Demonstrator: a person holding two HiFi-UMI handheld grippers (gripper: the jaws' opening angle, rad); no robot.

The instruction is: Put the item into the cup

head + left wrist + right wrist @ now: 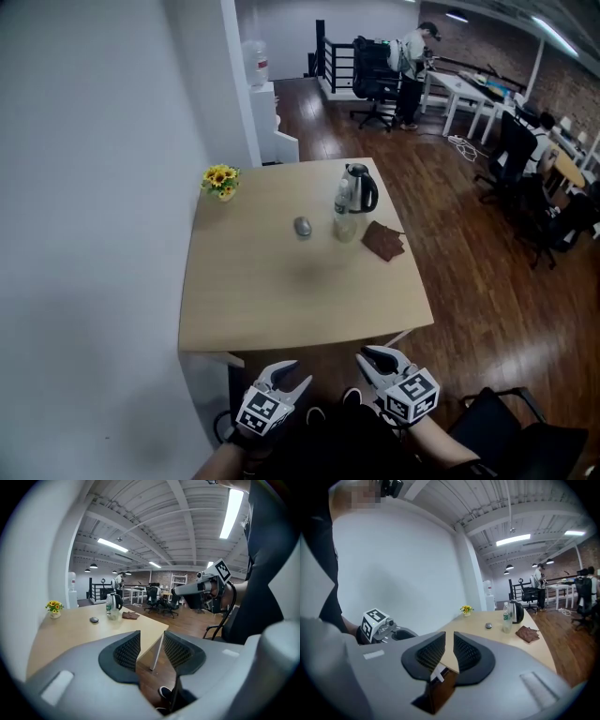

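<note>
A small grey rounded item (pixel 302 226) lies on the tan table (pixel 281 300), left of a clear water bottle (pixel 344 211). Something clear stands at the bottle's foot; whether it is a cup I cannot tell. Both grippers hang below the table's near edge, close to the person's body and far from the item. My left gripper (pixel 293 375) is open, its jaws (pixel 152 637) apart with nothing between them. My right gripper (pixel 375 356) is open too, with an empty gap (pixel 450 637). The item (pixel 488 626) and the bottle (pixel 506 616) show far off in the right gripper view.
A dark kettle (pixel 359 186) stands behind the bottle. A brown cloth (pixel 382 241) lies to its right, and a pot of yellow flowers (pixel 221 181) sits at the far left corner. A white wall runs along the left. Office chairs, desks and a person stand far back.
</note>
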